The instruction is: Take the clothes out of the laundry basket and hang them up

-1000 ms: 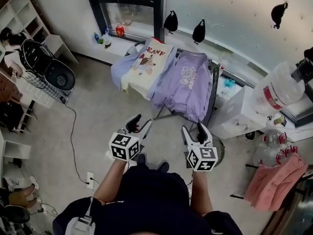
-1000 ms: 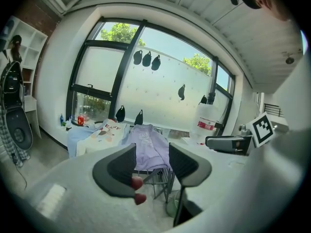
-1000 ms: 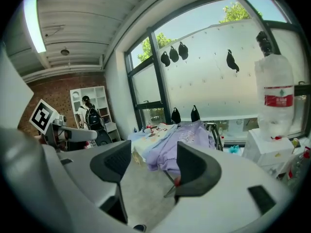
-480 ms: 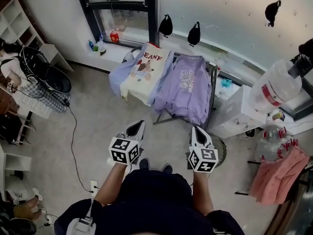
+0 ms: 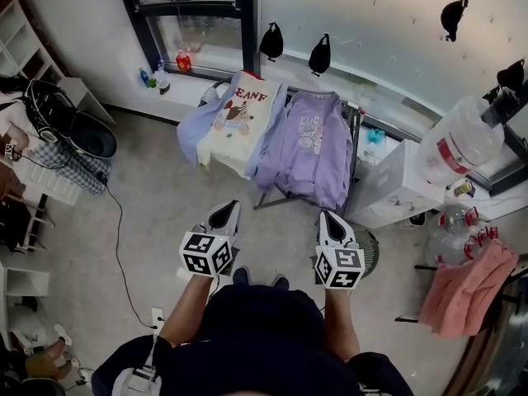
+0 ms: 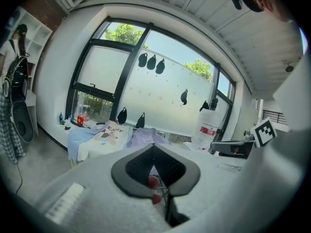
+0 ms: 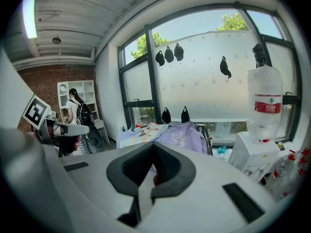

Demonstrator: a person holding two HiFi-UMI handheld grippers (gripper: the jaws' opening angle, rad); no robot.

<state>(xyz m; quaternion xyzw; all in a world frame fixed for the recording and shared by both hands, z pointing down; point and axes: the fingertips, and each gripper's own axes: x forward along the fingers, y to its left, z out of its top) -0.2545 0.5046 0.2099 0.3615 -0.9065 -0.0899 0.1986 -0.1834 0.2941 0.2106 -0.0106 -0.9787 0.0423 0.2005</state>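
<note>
Purple sweatshirt beyond left gripper and right gripper, both closed

A cream printed shirt and a lilac sweatshirt hang draped side by side.

You are standing in a lived-in indoor room that is serving as a laundry-drying space. A drying rack is carrying a purple sweatshirt and a cream T-shirt. Behind the rack, a large window is letting in daylight, with bottles lining its sill. Right of the rack, a water dispenser is standing; far left of the rack, white shelving is lining the wall.
</note>
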